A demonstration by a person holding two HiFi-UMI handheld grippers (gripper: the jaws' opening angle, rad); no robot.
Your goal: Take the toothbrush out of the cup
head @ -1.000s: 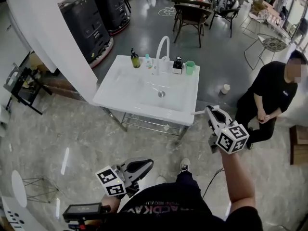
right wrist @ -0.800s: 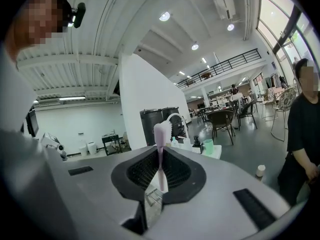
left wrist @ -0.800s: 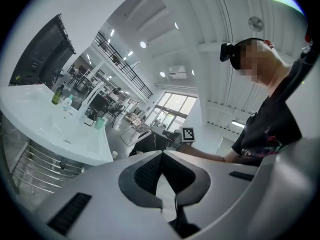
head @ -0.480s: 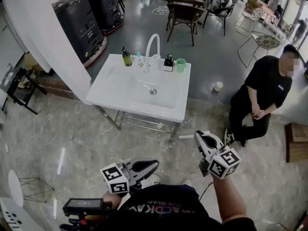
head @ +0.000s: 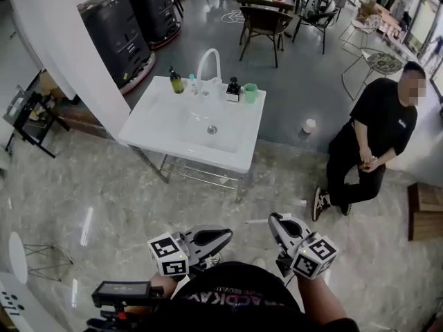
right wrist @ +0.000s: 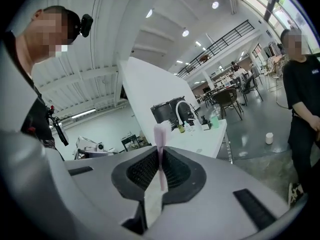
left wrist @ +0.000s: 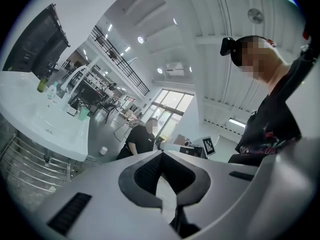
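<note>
Right gripper view shows the right gripper [right wrist: 160,168] clamped on a pale pink toothbrush [right wrist: 161,134], the thin handle pinched between the ribbed pads [right wrist: 176,171] and the head standing up above the jaw tips. Head view places that gripper low and close to the person's body, well apart from the white sink [head: 173,126], where the green cup [head: 250,93] stands on the back ledge just beside a dark bottle [head: 234,88] and near the curved faucet [head: 205,62]. So the toothbrush is out of the cup and far from it, and I judge the lifting step done, with only carrying off or setting down left. The left gripper [left wrist: 159,176] has its jaws brought together at the tips with nothing between them, and it sits by the person's waist, taking no part. A bystander in black [head: 377,126] stands off to the right on the marble floor, with a small white cup [head: 309,126] on the ground near the sink. The next move probably calls for a firm pinch on the slim handle, which could swivel or slip between the pads, and for choosing a place to put the toothbrush down; no such place is evident.
</note>
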